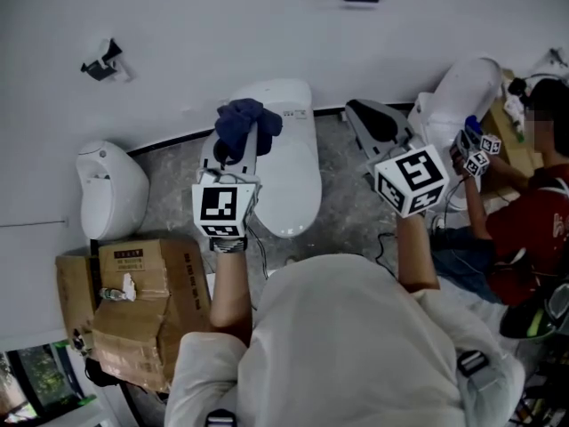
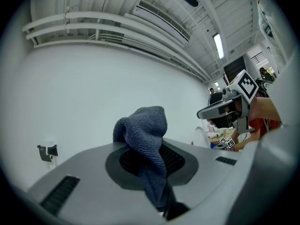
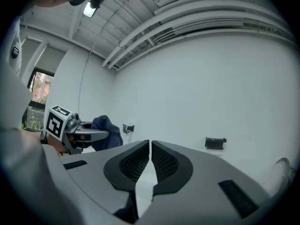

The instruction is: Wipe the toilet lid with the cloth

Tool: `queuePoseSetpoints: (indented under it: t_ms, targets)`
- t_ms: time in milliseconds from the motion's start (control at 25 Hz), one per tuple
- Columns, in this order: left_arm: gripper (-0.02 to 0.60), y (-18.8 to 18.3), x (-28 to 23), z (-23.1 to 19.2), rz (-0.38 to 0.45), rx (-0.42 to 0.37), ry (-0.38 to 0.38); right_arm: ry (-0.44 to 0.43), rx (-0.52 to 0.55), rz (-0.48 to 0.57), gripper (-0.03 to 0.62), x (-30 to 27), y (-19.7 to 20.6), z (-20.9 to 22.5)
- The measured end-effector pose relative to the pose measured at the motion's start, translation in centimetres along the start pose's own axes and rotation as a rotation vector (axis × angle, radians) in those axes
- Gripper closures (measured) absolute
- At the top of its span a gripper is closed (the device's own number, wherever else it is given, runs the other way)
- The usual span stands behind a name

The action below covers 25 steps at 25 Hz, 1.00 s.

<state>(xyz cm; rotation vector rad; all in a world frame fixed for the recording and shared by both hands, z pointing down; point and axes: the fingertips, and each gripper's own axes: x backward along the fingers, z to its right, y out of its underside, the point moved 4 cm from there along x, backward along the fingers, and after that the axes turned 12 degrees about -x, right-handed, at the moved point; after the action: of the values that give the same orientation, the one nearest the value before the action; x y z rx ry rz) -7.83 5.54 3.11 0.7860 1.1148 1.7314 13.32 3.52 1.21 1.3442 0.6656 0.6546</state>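
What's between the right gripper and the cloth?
Nothing: in the right gripper view only bare wall shows between the right gripper and the cloth in the left gripper. The head view shows the toilet lid below that gap.

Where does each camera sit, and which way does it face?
Head view: on the person's head, looking down at the toilet; both forearms show.
Left gripper view: on the left gripper, facing the wall; its jaws clamp the cloth.
Right gripper view: on the right gripper, facing the wall; jaws shut, empty.
All three show the cloth.
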Motion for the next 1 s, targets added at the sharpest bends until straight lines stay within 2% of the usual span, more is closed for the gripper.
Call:
queuePoseSetpoints:
  t_ms: [400,1000]
  targets:
    - [0.529,-1.3,-0.1,0.3,0.026,-0.004,0.018,0.001,0.045,0.016,0.566,0.4,-1.7,-0.4]
    - [0.529,-0.7,-0.9,0.5,0.022,0.003,0.064,0.034,0.055,-0.002,0.566,0.3,-1.1,0.2]
